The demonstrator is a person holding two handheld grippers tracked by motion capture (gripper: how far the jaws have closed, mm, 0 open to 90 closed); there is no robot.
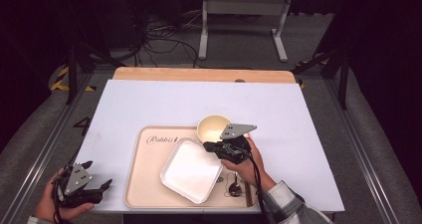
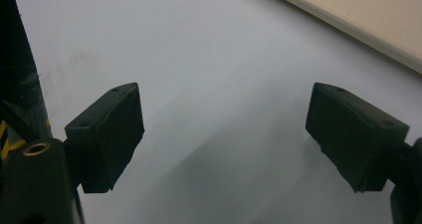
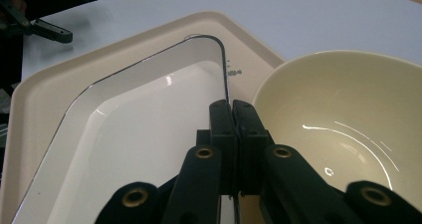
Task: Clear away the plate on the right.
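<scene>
Here the right gripper [image 1: 209, 146] sits over the middle of the tan tray [image 1: 144, 184], and its two black jaws are pinched tight on the thin rim of the white square dish [image 1: 191, 170]. In the right gripper view the jaws press together with the dish's dark-lined edge between them, and the dish [image 3: 129, 149] spreads out toward nine o'clock of the jaws. The round cream bowl [image 3: 338, 129] is just beside the jaws at three o'clock, and its rim is very near the dish's rim. In the high view the bowl [image 1: 213, 126] is at twelve o'clock of the dish, at the far edge of the tray. The dish lies in the tray, turned so one corner points at six o'clock. Small dark things [image 1: 234, 186] lie in the tray at four o'clock of the dish, too small to tell what they are. The tray rests on the white table top [image 1: 149, 104]. The left gripper [image 1: 97, 176] is well apart from the tray, at eight o'clock of it near the table's corner. Its jaws stand wide with nothing between them, just the bare white table [image 2: 219, 59] under them.
</scene>
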